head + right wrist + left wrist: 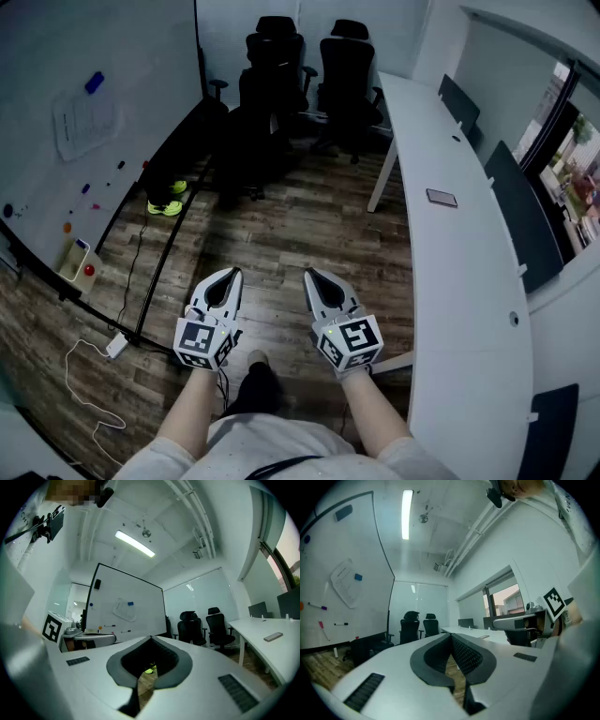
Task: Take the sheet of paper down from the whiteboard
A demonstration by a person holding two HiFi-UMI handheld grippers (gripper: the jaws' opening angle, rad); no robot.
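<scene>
**Paper's way over on the board, both grippers clenched on nothing**

So I'm standing mid-office, holding both grippers level out in front of me. The left gripper [228,277] is clamped fully shut with nothing between its jaws. The right gripper [314,275] is looking the same: tips touching, nothing in it.

The sheet of paper [82,122] is hanging on the whiteboard [37,56], off to my left and well apart from both grippers. It's sitting tilted, with a blue magnet [94,82] at its upper corner, which I'm guessing is what's pinning it. The left gripper is the nearer one, but neither is pointing at the sheet. They're both aiming down the room toward the black chairs [309,66].

How I'm thinking of doing this well:

- I'm planning on turning left and walking right up to the board, square on, rather than reaching from here.
- I'm wanting the jaws spread before I arrive, so I'm not poking the paper with closed tips.
- I'm figuring one gripper pinches a free lower edge while the other deals with the magnet, since yanking the sheet out from under it is probably asking for a tear.
- A thin sheet lying flat on a board is likely going to be fiddly to get a jaw behind, so I'm hoping for a lifting corner. I can't tell from here if there is one.
</scene>
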